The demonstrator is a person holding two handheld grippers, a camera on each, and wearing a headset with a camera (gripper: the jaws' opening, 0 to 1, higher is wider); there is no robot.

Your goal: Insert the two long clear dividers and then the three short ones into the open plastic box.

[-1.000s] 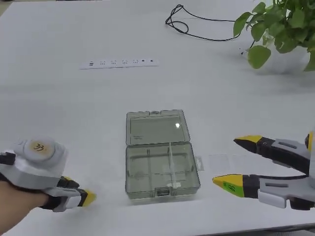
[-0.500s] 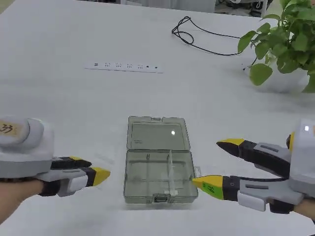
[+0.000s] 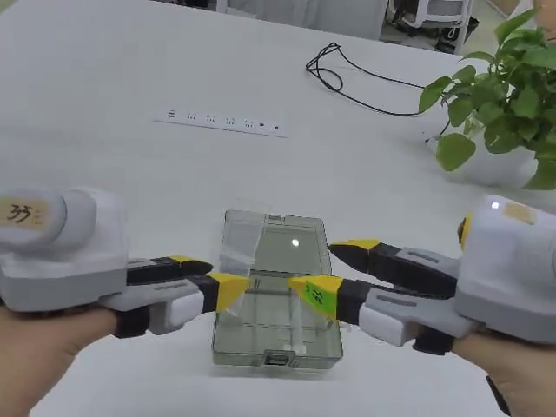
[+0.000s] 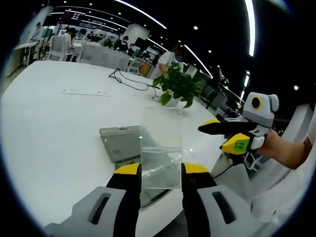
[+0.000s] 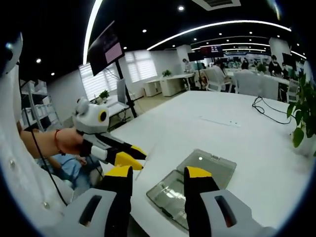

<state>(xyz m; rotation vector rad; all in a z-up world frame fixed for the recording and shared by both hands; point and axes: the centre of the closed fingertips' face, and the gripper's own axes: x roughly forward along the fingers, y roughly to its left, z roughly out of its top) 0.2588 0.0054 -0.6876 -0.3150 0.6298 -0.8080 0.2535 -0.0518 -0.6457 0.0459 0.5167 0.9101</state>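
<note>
Both have pale grey shells and black jaws tipped yellow. The left gripper (image 3: 224, 276) carries a round tan "33" label, the right gripper (image 3: 314, 268) a green sticker on one tip.

Beyond the left tongs (image 3: 217, 276) we see a power strip (image 3: 224, 122) on the desk (image 3: 87, 69); beyond the right tongs (image 3: 314, 268), a black cable (image 3: 323, 76) and potted plant (image 3: 504, 95).

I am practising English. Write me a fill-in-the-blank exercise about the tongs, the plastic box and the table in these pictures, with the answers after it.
1. The left tongs are shut on a clear ____.
2. The right tongs hold nothing; their jaws stand ____.
3. Beyond the plastic box, near the potted plant, lies a ____ cable.
Missing words: divider; open; black.
</note>
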